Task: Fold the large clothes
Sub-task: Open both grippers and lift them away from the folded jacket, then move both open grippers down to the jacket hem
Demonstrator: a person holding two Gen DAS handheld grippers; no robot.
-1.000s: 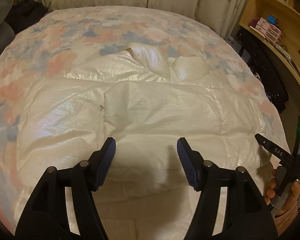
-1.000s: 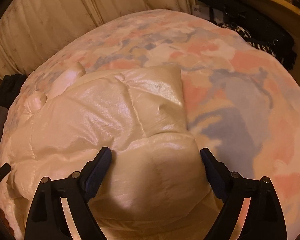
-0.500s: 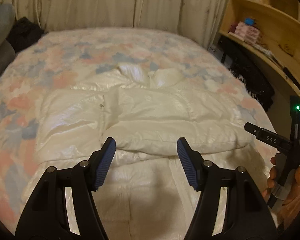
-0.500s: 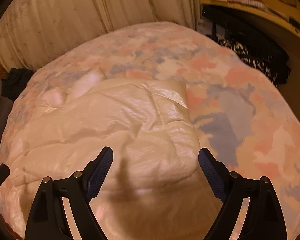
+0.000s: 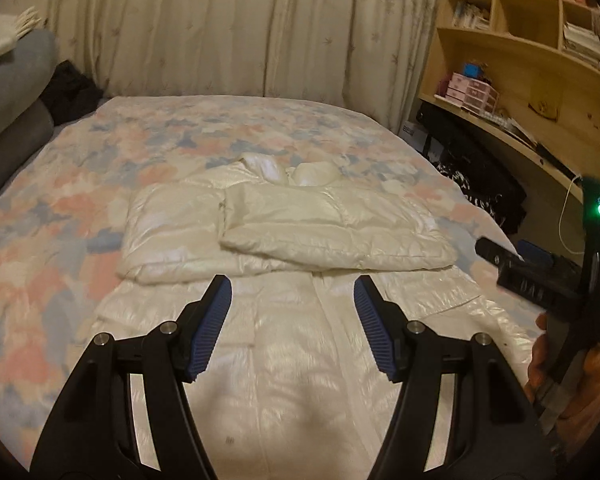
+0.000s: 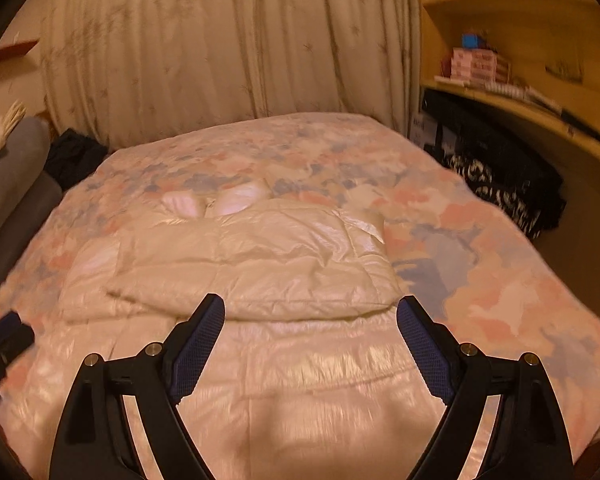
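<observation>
Both grippers hang above the bed [image 5: 60, 208], empty. The left gripper [image 5: 292, 328] has its fingers partly spread, the right gripper [image 6: 310, 344] wide, nothing between either pair. The cream puffer jacket [image 5: 300, 224] lies flat on the floral bedspread, sleeves crossed over the chest, hem nearest us. Risk now: that glossy shell looks slippery, so a shallow pinch at the hem could slide off, and the puffy sleeves may spring open mid-fold.
</observation>
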